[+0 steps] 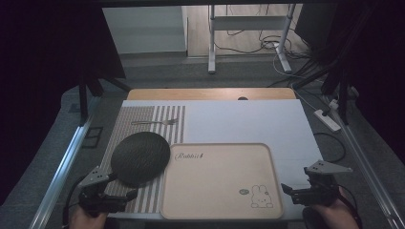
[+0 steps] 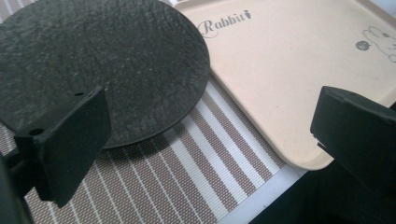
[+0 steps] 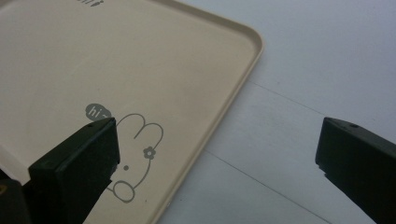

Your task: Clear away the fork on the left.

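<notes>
Your left tongs (image 1: 125, 194) gaping at the worktop's near-left corner, dark round plate (image 1: 140, 158) overlapping the beige tray (image 1: 219, 210), right tongs (image 1: 287, 190) wide open by its near-right corner, fork (image 1: 155, 122) far-left on the striped mat (image 1: 143, 114).

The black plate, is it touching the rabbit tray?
Touching. In the left gripper view the black plate has its round edge lying over the rabbit tray rim near the word Rabbit, with no gap between them.

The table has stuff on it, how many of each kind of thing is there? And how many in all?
Beige tray with a rabbit picture: 1
Dark round plate: 1
Fork: 1
Striped placemat: 1
Total: 4
</notes>
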`<action>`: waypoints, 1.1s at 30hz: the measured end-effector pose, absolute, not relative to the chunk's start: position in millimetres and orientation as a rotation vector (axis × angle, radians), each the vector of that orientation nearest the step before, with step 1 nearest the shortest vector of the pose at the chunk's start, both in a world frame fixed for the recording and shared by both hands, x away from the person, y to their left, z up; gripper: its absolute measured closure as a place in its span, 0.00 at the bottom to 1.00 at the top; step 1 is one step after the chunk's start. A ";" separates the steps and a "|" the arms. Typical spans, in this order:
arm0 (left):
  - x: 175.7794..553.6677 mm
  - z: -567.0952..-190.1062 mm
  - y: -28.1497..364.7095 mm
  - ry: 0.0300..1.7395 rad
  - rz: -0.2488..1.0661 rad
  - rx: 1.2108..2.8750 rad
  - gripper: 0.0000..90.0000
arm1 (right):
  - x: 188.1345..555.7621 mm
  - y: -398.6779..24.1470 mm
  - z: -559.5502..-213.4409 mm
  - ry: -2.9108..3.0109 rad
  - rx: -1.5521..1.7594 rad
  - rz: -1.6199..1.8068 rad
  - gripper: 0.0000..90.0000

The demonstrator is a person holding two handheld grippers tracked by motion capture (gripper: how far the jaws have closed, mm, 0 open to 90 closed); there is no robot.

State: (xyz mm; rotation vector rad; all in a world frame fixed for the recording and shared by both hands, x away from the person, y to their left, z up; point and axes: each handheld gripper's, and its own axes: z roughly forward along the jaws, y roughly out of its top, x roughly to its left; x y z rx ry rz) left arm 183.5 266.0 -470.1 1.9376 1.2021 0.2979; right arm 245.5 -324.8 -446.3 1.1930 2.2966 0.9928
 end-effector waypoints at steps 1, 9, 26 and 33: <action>184.6 -470.1 265.8 1.200 0.295 1.939 0.00 | 245.5 -324.8 -446.3 2.297 1.193 0.993 0.00; 195.4 -469.4 265.1 1.175 0.324 1.939 0.00 | 245.4 -325.0 -446.2 2.299 1.190 0.999 0.00; 216.1 -470.0 264.8 1.151 0.344 1.940 0.00 | 245.8 -325.1 -446.4 2.307 1.189 1.001 0.00; 228.3 -468.9 264.6 1.153 0.341 1.945 0.00 | 245.9 -325.0 -446.4 2.310 1.189 1.002 0.00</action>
